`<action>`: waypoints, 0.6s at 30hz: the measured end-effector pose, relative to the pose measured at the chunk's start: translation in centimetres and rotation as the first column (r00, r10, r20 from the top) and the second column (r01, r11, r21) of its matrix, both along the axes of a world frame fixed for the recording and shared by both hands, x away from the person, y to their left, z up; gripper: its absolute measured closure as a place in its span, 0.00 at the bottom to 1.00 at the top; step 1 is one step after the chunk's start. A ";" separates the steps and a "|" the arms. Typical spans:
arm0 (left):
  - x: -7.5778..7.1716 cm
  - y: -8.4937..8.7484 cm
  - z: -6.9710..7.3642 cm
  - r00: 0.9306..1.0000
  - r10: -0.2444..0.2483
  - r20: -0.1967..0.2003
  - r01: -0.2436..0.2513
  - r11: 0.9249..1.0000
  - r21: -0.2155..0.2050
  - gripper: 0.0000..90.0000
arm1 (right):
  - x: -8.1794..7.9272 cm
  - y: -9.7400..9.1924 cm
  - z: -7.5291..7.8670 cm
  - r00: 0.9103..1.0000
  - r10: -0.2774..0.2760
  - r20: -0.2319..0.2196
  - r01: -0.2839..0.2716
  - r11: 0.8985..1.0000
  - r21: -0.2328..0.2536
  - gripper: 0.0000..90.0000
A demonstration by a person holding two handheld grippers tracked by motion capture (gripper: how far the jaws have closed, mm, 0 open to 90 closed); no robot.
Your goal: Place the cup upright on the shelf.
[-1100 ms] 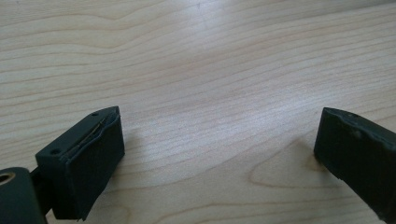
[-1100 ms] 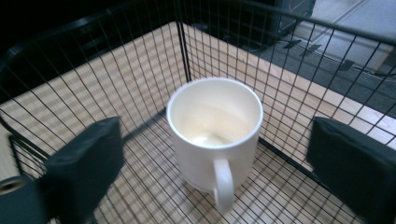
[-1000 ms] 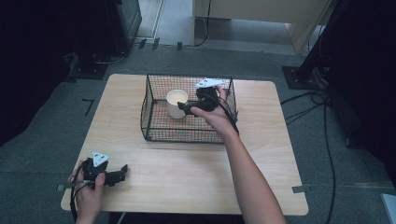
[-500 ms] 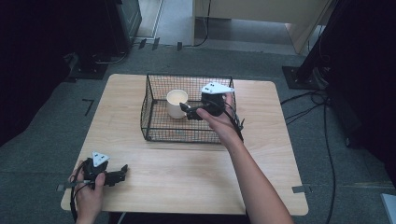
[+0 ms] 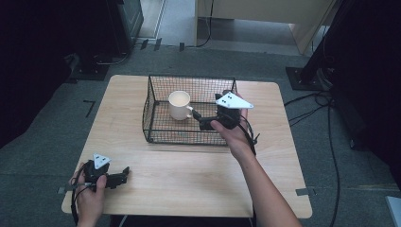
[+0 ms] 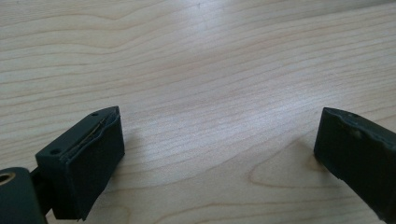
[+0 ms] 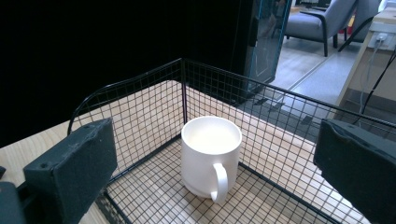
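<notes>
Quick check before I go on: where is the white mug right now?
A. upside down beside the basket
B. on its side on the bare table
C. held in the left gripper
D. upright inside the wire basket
D: the mug stands upright on the floor of the wire basket, mouth up, handle toward the open right gripper.
</notes>
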State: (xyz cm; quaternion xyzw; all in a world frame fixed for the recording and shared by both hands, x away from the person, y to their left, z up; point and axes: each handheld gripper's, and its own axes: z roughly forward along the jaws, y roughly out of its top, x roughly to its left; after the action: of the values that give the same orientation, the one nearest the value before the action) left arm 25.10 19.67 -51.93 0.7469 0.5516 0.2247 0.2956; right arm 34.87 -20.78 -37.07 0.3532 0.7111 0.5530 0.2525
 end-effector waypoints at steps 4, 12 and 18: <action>0.0 0.0 0.0 1.000 0.000 0.000 0.000 1.000 0.000 0.02 | -1.0 -0.6 -0.1 1.000 -0.004 0.015 0.004 1.000 -0.009 0.00; 0.0 0.0 0.0 1.000 0.000 0.000 0.000 1.000 0.000 0.02 | -2.5 -2.5 -1.2 1.000 -0.030 0.001 0.030 0.999 -0.012 0.00; 0.0 0.0 0.0 1.000 0.000 0.000 0.000 1.000 0.000 0.02 | -3.4 -4.1 -1.9 0.998 -0.057 -0.012 0.057 0.998 0.000 0.00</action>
State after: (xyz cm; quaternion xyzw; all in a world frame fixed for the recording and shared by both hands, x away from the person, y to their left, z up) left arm 25.10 19.67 -51.92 0.7469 0.5517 0.2246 0.2955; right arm 31.48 -24.90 -38.95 0.3766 0.7022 0.5436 0.2637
